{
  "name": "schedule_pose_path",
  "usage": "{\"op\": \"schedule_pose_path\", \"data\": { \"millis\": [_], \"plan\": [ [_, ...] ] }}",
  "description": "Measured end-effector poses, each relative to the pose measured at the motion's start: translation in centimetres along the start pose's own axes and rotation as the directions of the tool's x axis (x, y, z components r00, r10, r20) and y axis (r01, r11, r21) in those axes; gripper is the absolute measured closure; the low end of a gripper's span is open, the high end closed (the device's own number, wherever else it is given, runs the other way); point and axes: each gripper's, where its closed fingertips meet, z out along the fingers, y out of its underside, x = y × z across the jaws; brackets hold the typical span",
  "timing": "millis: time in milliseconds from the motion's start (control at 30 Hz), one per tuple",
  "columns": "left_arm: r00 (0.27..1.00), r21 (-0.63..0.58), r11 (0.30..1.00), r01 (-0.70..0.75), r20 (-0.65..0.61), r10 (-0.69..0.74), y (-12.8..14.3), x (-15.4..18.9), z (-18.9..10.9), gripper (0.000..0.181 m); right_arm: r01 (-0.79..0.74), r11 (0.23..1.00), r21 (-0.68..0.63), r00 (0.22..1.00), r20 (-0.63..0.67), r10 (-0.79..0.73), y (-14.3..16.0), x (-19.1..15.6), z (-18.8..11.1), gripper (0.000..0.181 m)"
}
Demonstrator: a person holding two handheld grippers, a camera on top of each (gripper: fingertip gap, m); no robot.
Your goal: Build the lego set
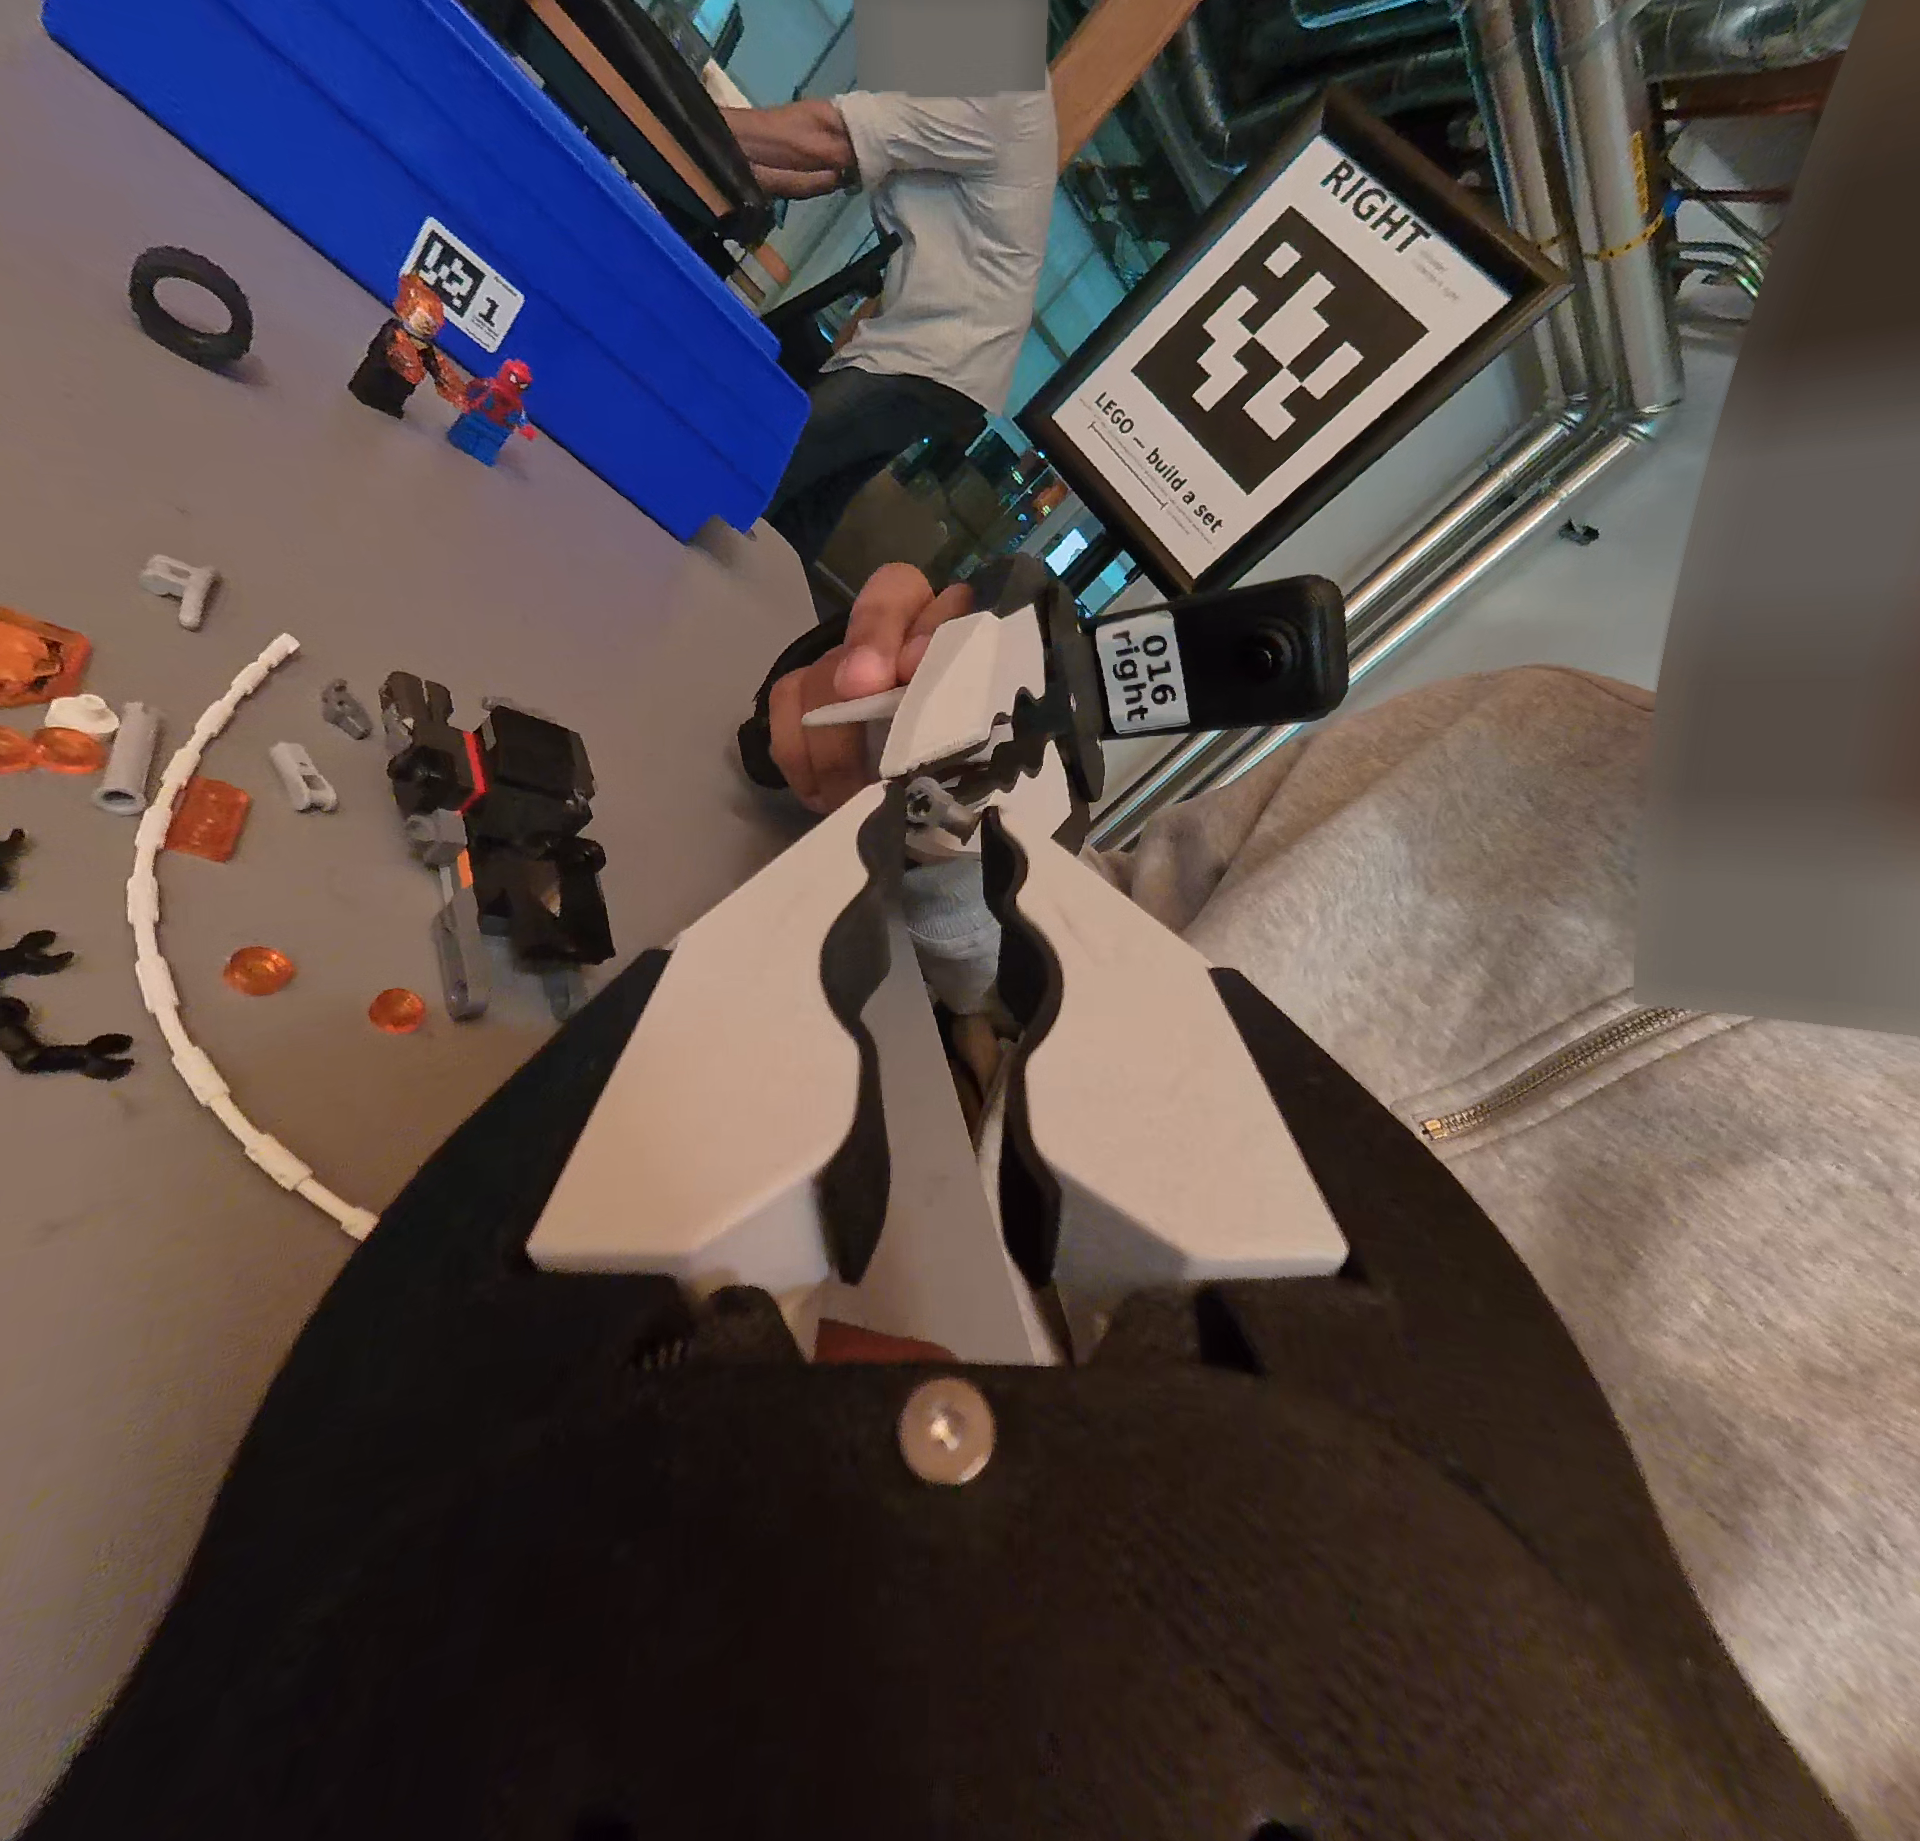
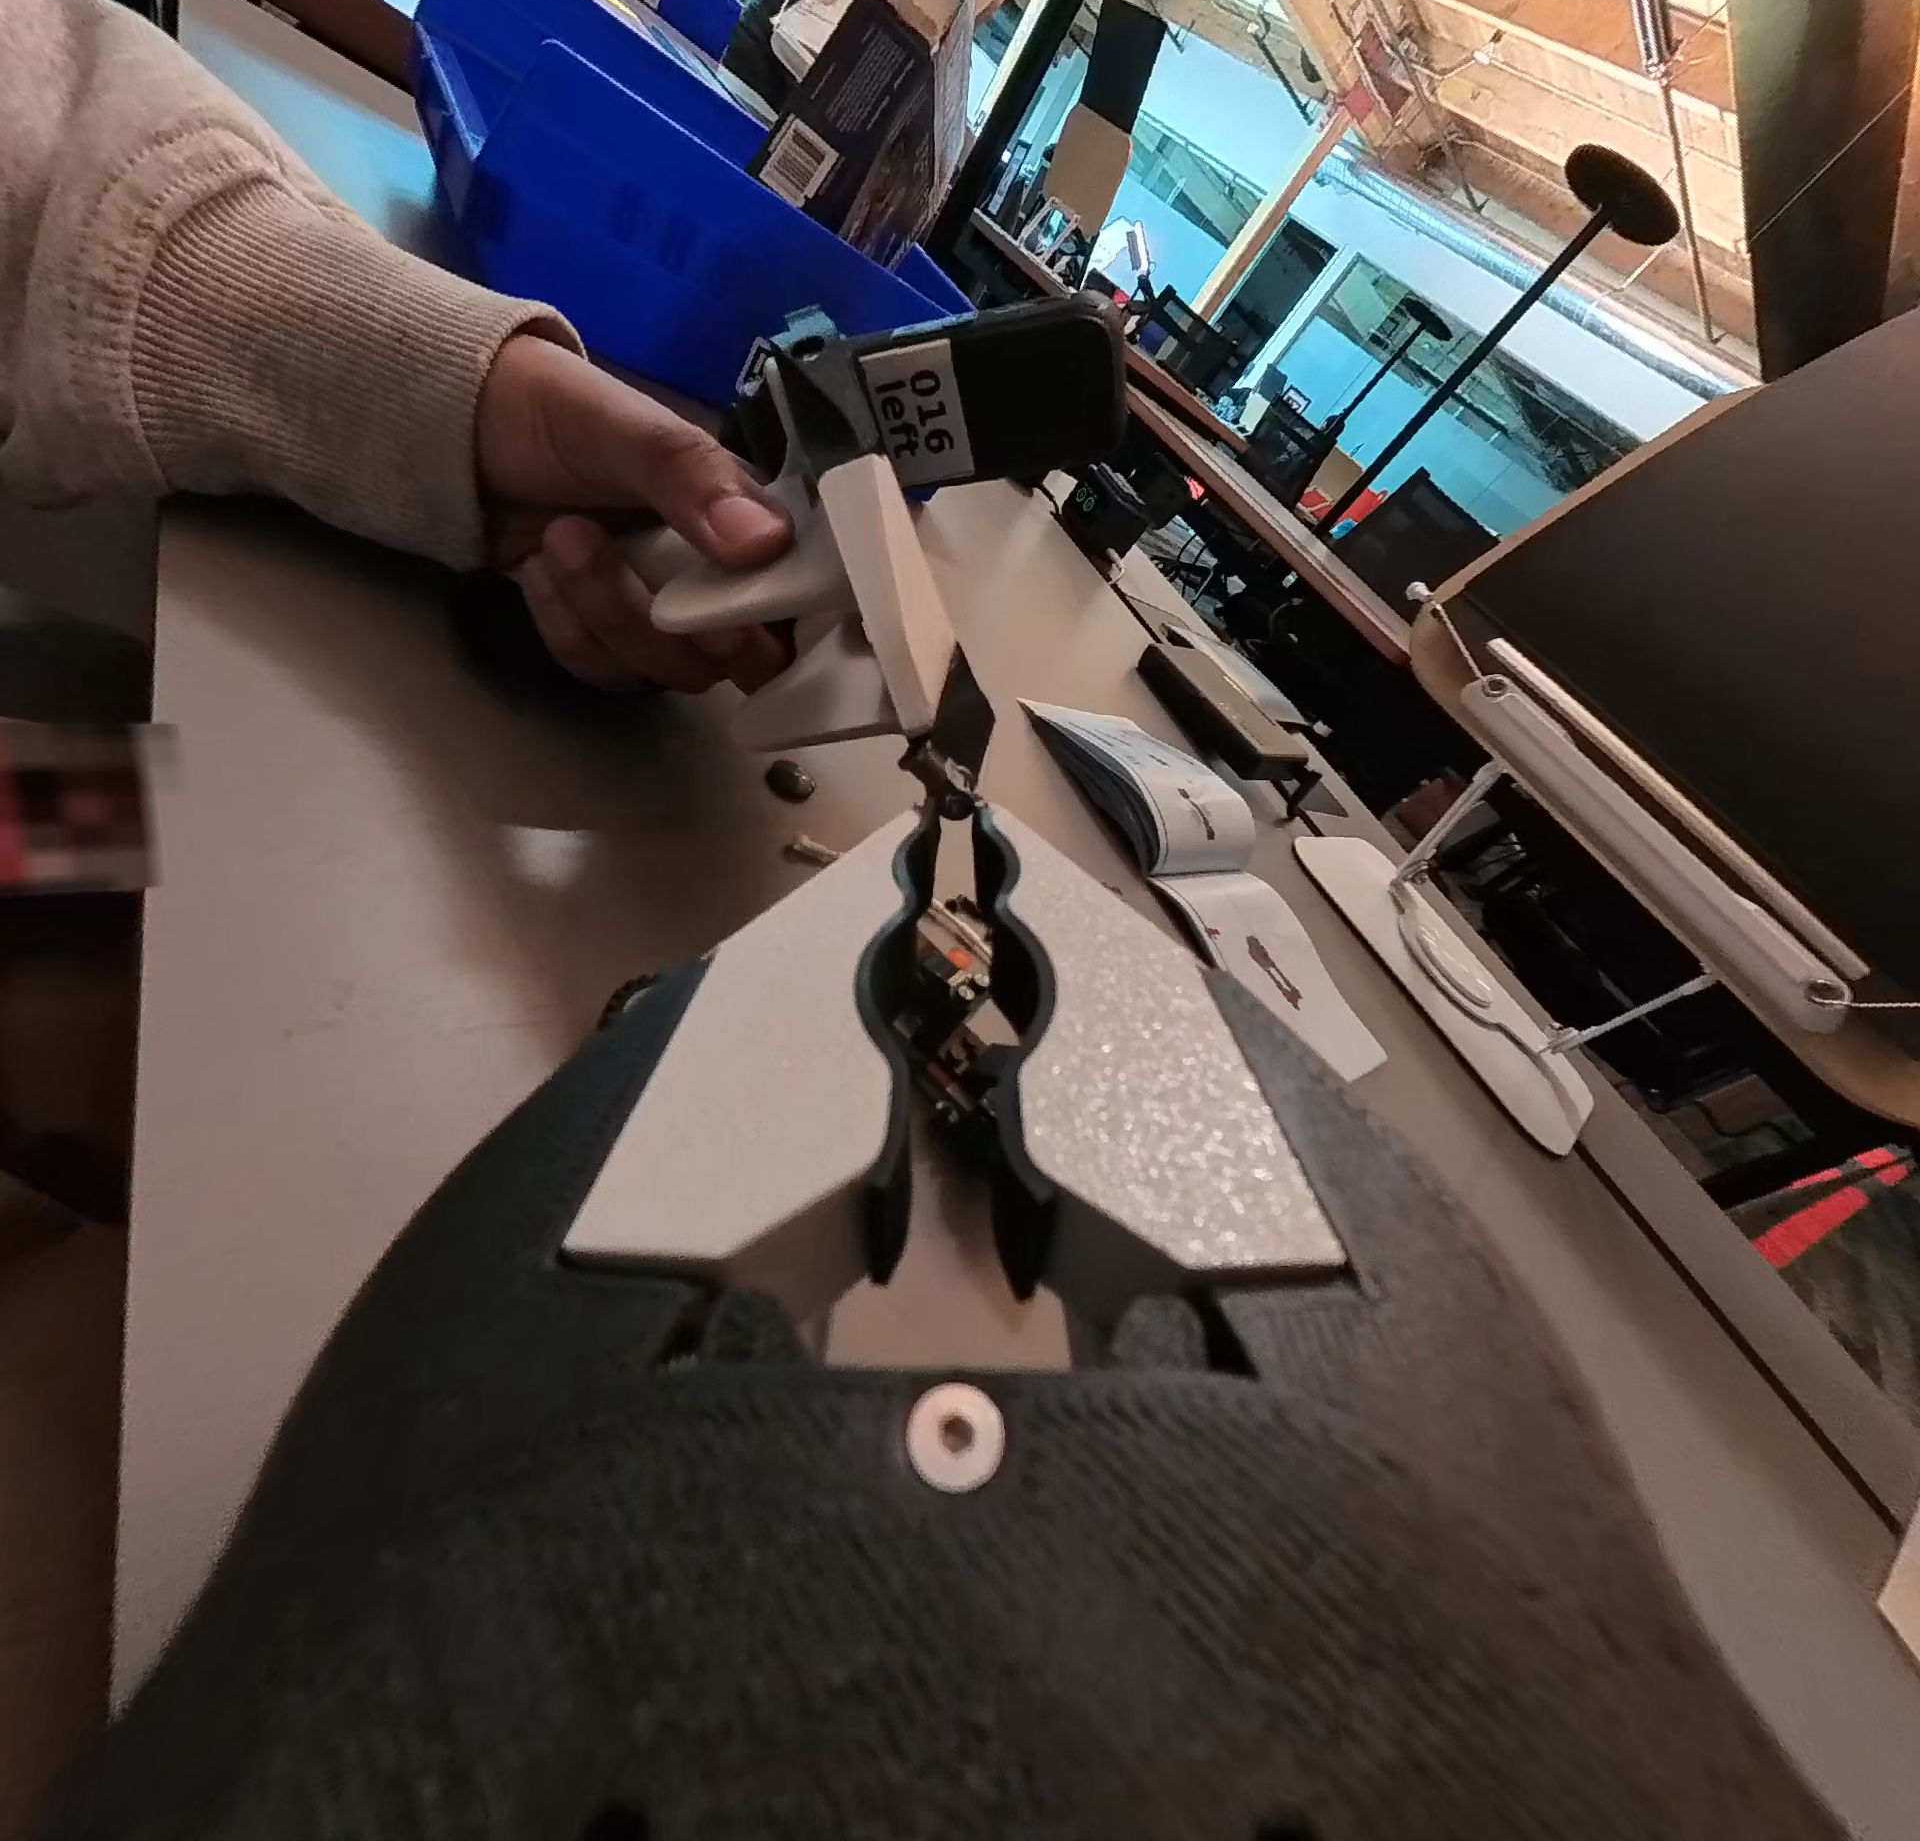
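Both grippers' fingers pinch tip to tip on one small grey pin (image 1: 928,807), held in the air: the left gripper (image 1: 930,835) nearly closed, the right gripper (image 2: 948,817) likewise. The black build (image 1: 509,815) lies left of the pin. Likely a handover; next, one releases.

Left hand-held gripper (image 1: 940,815) and right hand-held gripper (image 2: 951,804) closed, tips meeting.

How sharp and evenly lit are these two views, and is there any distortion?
Left wrist view: sharp on the loose pieces and table, edges bent by the wide lens, even indoor light. Right wrist view: softer, motion blur along the left edge, bright windows behind, booklet still readable as a booklet.
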Motion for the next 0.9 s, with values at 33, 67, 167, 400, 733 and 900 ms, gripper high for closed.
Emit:
{"op": "schedule_pose_path", "data": {
  "millis": [33, 67, 167, 400, 733, 900],
  "plan": [
    [1.0, 0.0, 1.0, 0.0, 0.001, 0.0, 0.0, -0.01, 0.0, 0.17, 0.005, 1.0, -0.001, 1.0, -0.003, -0.005, 0.02, 0.01, 0.01, 0.177],
    [1.0, 0.0, 1.0, 0.0, 0.001, 0.0, 0.0, -0.01, -0.01, 0.17, 0.008, 1.0, -0.001, 1.0, -0.005, -0.008, 0.02, 0.01, 0.02, 0.177],
    [1.0, 0.0, 1.0, -0.001, 0.003, 0.001, 0.0, -0.04, 0.0, 0.17, 0.011, 1.0, -0.001, 1.0, -0.008, -0.011, 0.02, 0.03, 0.04, 0.177],
    [1.0, -0.002, 1.0, -0.007, 0.006, 0.007, 0.02, -0.01, 0.02, 0.17, 0.006, 1.0, 0.004, 1.0, -0.005, -0.006, 0.0, 0.04, 0.04, 0.177],
    [1.0, 0.019, 1.0, -0.001, 0.018, 0.001, -0.3, -0.24, -0.24, 0.181, 0.006, 1.0, -0.023, 1.0, -0.015, -0.007, 0.58, 0.12, 0.43, 0.176],
    [0.999, 0.021, 1.0, 0.006, 0.032, -0.007, -0.32, -0.49, -0.25, 0.181, 0.016, 0.999, -0.046, 0.999, -0.033, -0.017, 0.94, 0.35, 0.59, 0.176]
  ]
}}
